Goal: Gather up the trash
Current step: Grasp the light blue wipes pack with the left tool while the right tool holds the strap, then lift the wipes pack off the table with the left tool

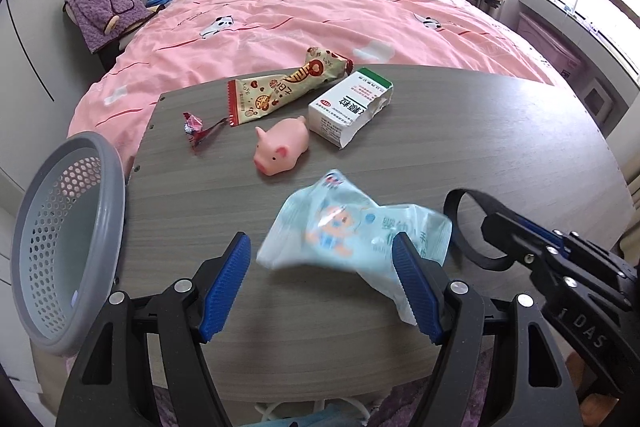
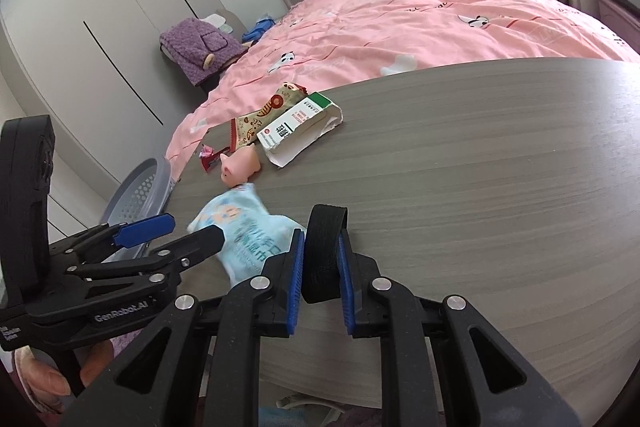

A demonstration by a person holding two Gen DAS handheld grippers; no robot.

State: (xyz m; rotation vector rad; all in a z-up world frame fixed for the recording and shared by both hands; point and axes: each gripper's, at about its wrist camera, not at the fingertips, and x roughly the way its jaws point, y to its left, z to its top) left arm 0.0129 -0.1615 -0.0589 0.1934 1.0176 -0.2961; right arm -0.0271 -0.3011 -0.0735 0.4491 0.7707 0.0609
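**Hazards and Item Count**

Right gripper (image 2: 319, 261): jaws clamped on one black strap loop (image 2: 325, 247). Left gripper (image 1: 322, 279): jaws wide, empty, straddling one blue wipes packet (image 1: 352, 231) on the table (image 1: 500, 147).

Risks: a blurred packet may slide aside; the strap could snag.

Beyond: one toy pig (image 1: 280, 149), one candy wrapper (image 1: 196, 129), one carton (image 1: 350, 107), one snack wrapper (image 1: 288, 83). One bin (image 1: 68, 239) at left.

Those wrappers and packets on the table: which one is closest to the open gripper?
The light blue wet-wipe packet, crumpled, lying right by the left gripper's fingertips. The beige snack wrapper, small red candy wrapper and white medicine box lie farther back.
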